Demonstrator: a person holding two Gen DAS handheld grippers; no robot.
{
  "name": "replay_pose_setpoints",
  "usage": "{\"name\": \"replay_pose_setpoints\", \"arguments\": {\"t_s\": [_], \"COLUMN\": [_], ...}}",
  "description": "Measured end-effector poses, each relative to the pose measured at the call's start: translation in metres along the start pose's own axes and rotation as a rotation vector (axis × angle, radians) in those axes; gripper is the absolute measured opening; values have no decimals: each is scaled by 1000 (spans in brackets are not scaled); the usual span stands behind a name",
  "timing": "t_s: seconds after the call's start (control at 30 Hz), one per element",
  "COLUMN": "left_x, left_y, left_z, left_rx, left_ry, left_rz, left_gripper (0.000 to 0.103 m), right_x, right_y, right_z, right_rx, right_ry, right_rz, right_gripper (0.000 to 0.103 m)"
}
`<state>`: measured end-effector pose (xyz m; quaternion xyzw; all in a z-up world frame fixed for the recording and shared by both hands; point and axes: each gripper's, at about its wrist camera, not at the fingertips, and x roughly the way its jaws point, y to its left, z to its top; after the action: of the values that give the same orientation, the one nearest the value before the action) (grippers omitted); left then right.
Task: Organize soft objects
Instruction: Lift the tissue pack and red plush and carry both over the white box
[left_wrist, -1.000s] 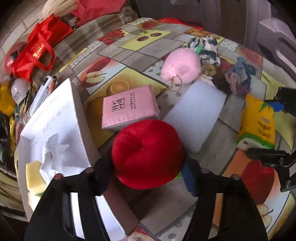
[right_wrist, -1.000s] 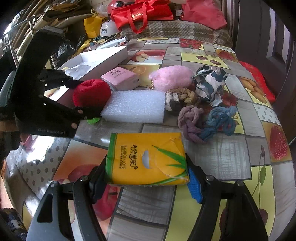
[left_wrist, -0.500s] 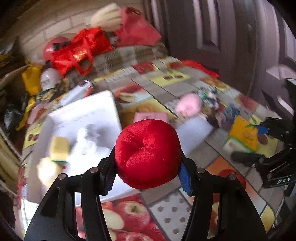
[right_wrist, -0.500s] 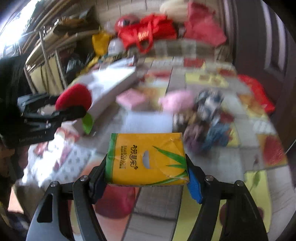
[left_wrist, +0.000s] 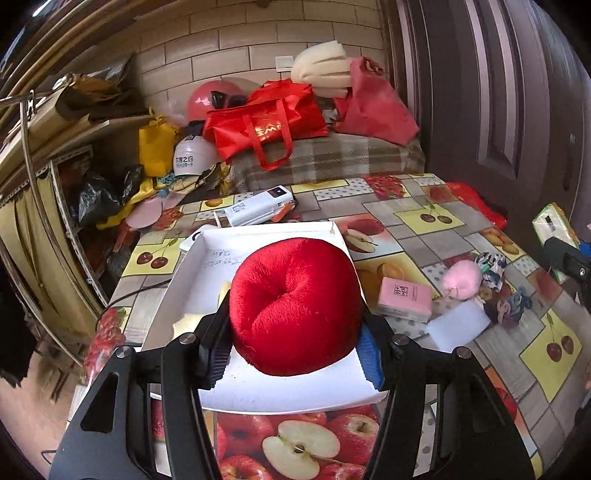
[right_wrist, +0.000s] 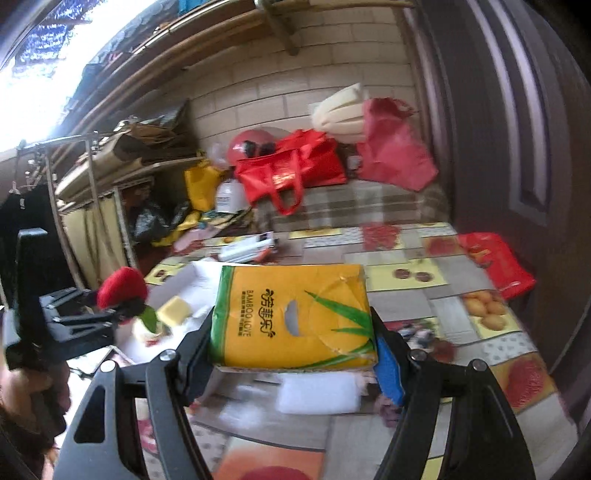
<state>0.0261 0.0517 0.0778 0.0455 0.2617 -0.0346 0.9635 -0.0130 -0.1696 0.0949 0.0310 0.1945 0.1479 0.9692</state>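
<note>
My left gripper (left_wrist: 291, 350) is shut on a red plush apple (left_wrist: 295, 304) and holds it above the near part of a white box (left_wrist: 207, 273). Yellow sponge pieces (left_wrist: 186, 323) lie in the box. My right gripper (right_wrist: 295, 343) is shut on a yellow tissue pack (right_wrist: 295, 317) and holds it above the table. The left gripper with the red plush (right_wrist: 122, 288) shows at the left of the right wrist view, over the box with a yellow sponge (right_wrist: 173, 310). The tissue pack (left_wrist: 554, 229) shows at the right edge of the left wrist view.
On the fruit-print tablecloth (left_wrist: 424, 221) lie a pink tissue pack (left_wrist: 404, 297), a pink fluffy ball (left_wrist: 461, 284), a white foam sheet (left_wrist: 458, 328), knotted fabric pieces (left_wrist: 506, 306) and a white power bank (left_wrist: 258, 210). Red bags (left_wrist: 266, 122) and clutter stand behind.
Both grippers have lifted their objects off the table. The left gripper carried the red plush leftward to above the white box; the right gripper rose with the tissue pack.
</note>
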Motion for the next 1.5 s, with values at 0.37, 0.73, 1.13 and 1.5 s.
{"name": "replay_pose_setpoints", "arguments": {"t_s": [0.37, 0.73, 1.13, 1.5], "left_x": [-2, 5, 9, 13], "left_y": [7, 18, 31, 48], "left_z": [-3, -10, -13, -11], "left_rx": [-18, -49, -77, -104], "left_ry": [-7, 13, 22, 22], "left_rz": [16, 31, 51, 82], "left_gripper": [58, 58, 58, 58], "right_x": [9, 18, 33, 49], "right_y": [30, 40, 53, 69], "right_z": [12, 7, 8, 16], "right_rx": [-28, -36, -46, -56], "right_ry": [-24, 14, 45, 53], "right_rz": [58, 82, 104, 123], "right_gripper": [73, 73, 73, 73]}}
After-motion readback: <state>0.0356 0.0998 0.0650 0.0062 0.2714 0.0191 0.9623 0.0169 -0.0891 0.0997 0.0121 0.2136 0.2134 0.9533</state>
